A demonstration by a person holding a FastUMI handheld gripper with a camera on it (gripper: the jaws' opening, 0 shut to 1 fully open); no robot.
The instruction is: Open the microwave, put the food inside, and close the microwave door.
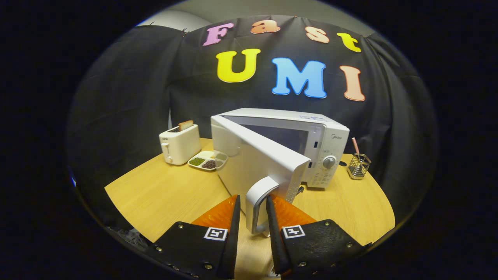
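My camera rode on my tongs, looking forward and slightly down, close over the tabletop toward the booth wall.

— What stands where on the table?
— Microwave in the middle, door swung toward the gripper, whose fingers clasp its handle.
— And left?
— Toaster, tray just beside it. Holder right.

A toaster with a slice of bread and a wire holder stand on the wooden table
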